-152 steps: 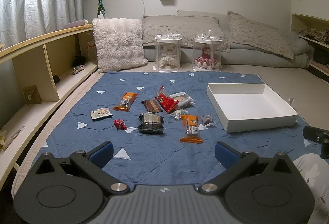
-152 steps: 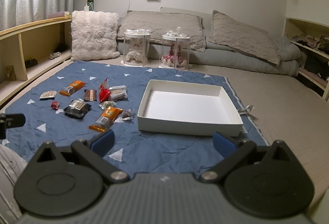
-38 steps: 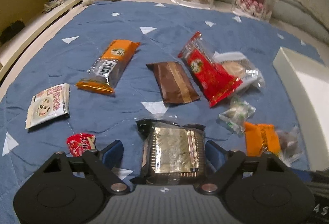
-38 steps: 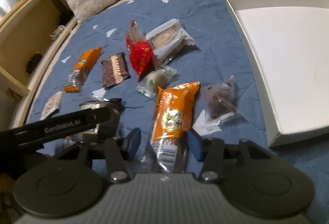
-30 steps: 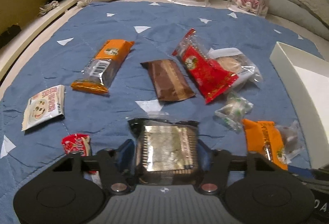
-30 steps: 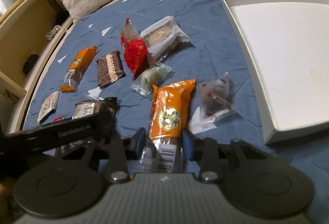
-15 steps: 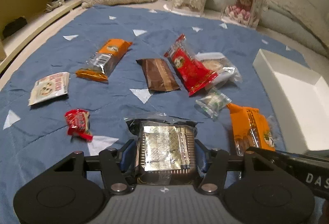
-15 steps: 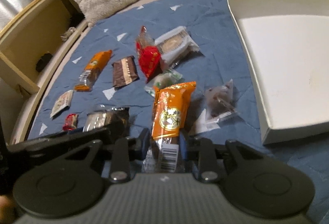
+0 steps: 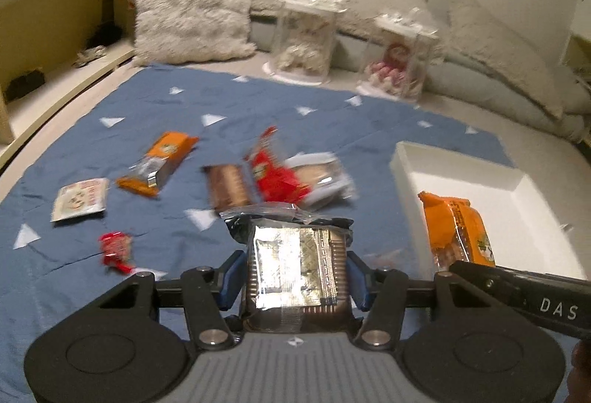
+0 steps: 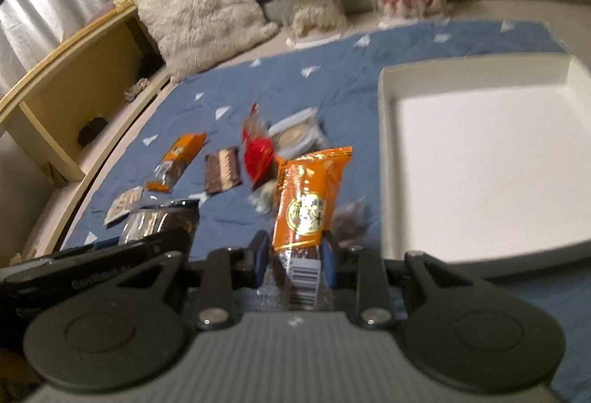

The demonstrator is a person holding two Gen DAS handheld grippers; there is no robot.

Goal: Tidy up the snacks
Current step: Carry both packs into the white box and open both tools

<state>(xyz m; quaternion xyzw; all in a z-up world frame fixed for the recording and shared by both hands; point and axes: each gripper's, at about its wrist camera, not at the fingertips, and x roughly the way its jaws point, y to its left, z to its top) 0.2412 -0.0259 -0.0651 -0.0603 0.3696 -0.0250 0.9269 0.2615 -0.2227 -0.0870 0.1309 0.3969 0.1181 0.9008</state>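
Crowding blue mat (image 9: 74, 284): loose snacks (image 9: 236, 183) beside white tray (image 10: 480, 159).

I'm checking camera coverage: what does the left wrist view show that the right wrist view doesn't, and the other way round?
Only the left wrist view shows the small red candy on the blue mat. Only the right wrist view shows the clear packet with a dark snack beside the white box. Both show the foil cookie pack and the orange snack bar, each gripped.

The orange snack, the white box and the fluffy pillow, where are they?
orange snack packet (image 10: 308, 198), right wrist view, on its round green logo.
white box (image 10: 480, 159), right wrist view, on its bare floor.
fluffy white pillow (image 9: 192, 6), left wrist view, on its furry front.
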